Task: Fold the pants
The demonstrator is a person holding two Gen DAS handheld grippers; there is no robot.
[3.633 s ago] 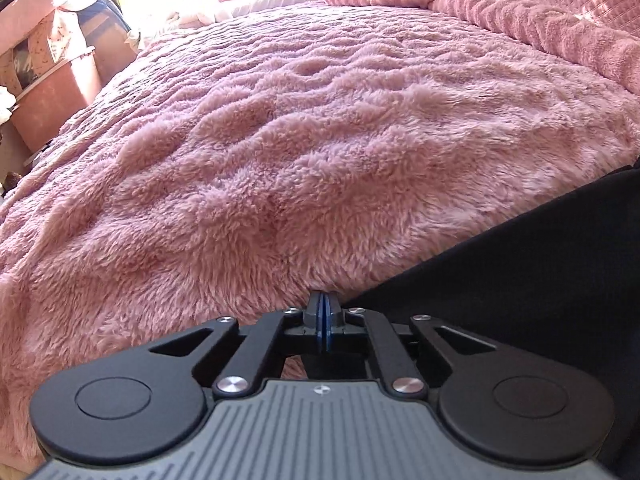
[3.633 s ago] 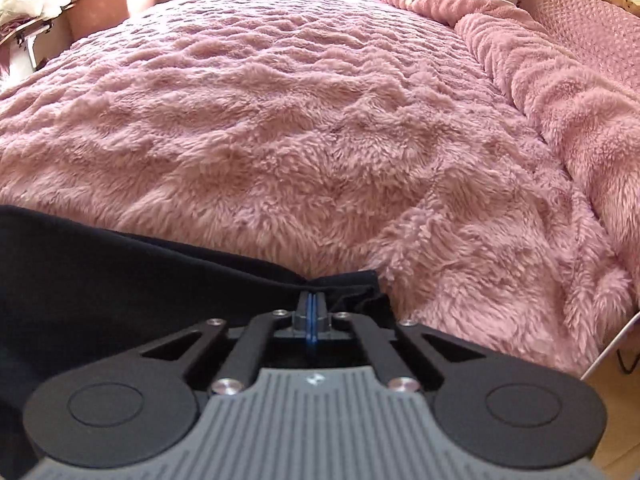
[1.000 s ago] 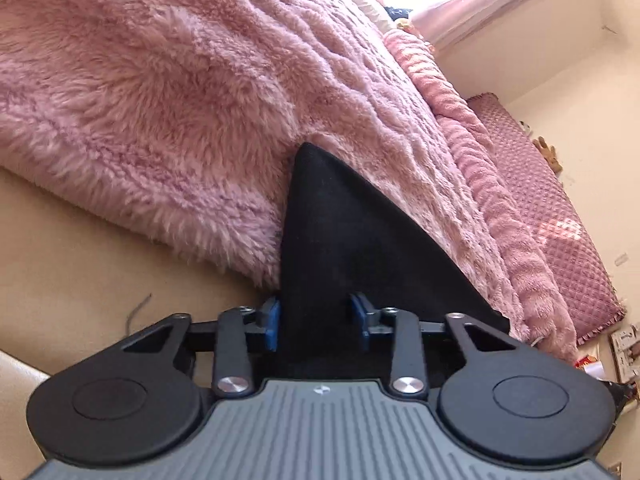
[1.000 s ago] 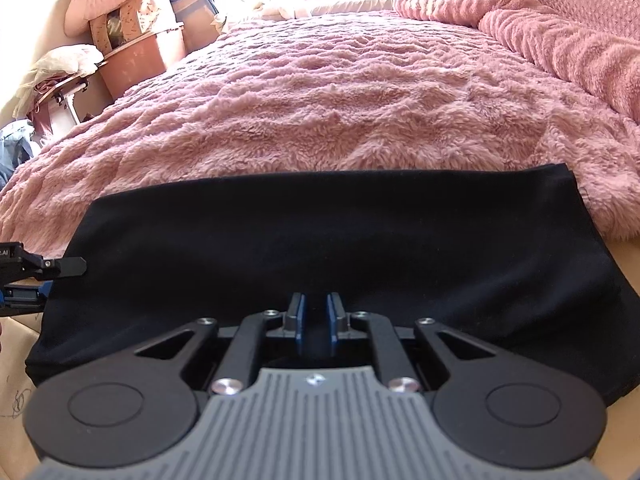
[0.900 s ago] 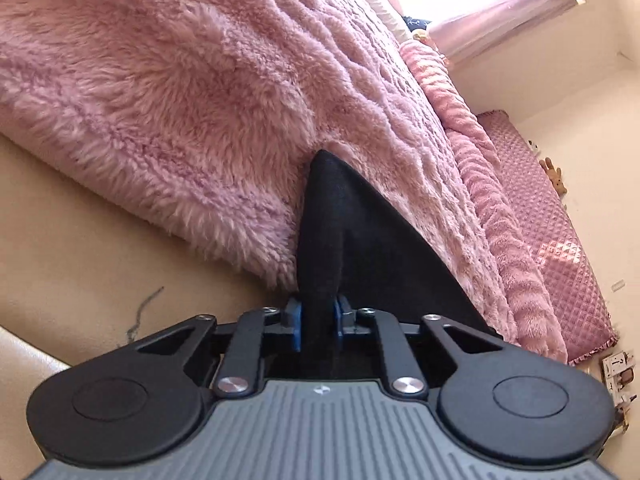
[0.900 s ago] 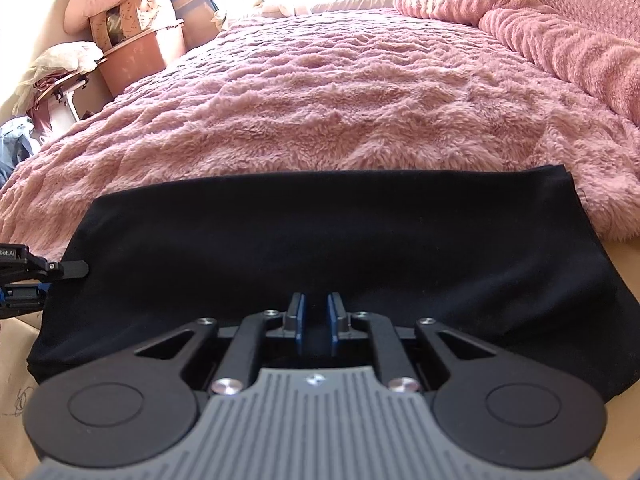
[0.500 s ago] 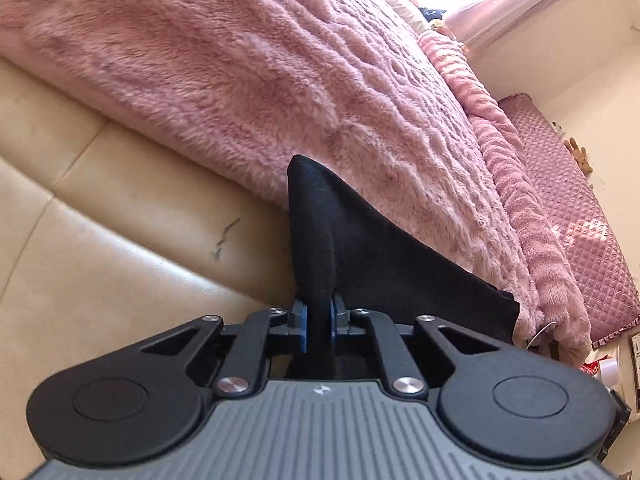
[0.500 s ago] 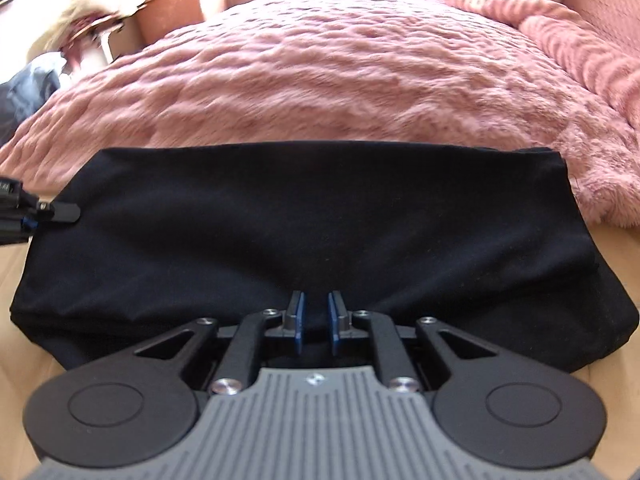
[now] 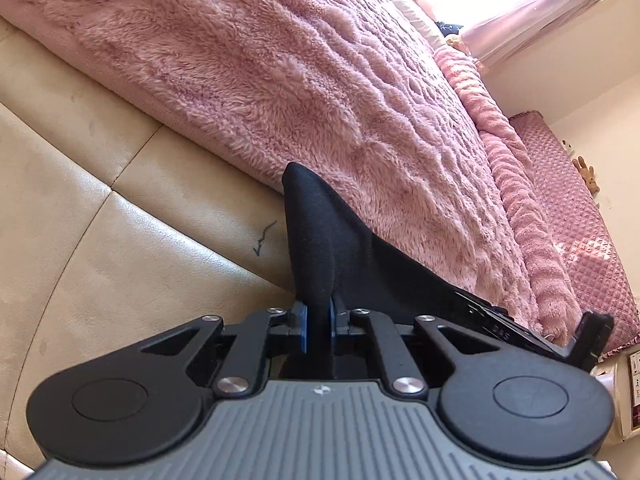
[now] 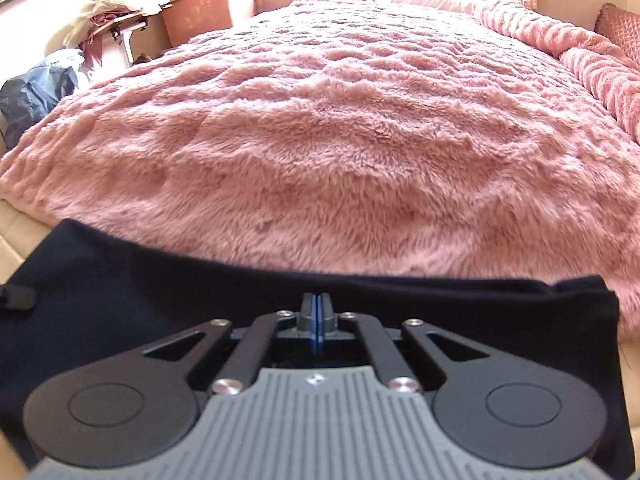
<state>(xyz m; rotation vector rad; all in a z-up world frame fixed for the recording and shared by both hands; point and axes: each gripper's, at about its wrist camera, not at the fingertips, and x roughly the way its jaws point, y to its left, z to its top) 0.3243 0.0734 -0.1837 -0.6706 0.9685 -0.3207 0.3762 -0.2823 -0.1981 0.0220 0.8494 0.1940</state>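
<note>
The black pants (image 10: 160, 304), already doubled into a compact band, are held at the foot of the bed, draped half over the fluffy pink blanket (image 10: 340, 152) and half over the tan padded bed frame (image 9: 100, 208). A thick fold of the cloth is pinched between the blue pads of the left tongs (image 9: 316, 326), which have been closing onto it within the last second. The right tongs (image 10: 317, 312) have just been pressed fully together; cloth lies under and around the tips, but whether any layer is trapped between them cannot be told. For the fold to go well, both ends should be lifted level, the band kept taut so no sag is dragged through the pile, and the edges matched before anything is let go. A slipping layer at the right end is the likely fault. As for containers, a terracotta-coloured tub (image 10: 200, 8) is seen beyond the bed's far left corner; its contents cannot be made out.
</note>
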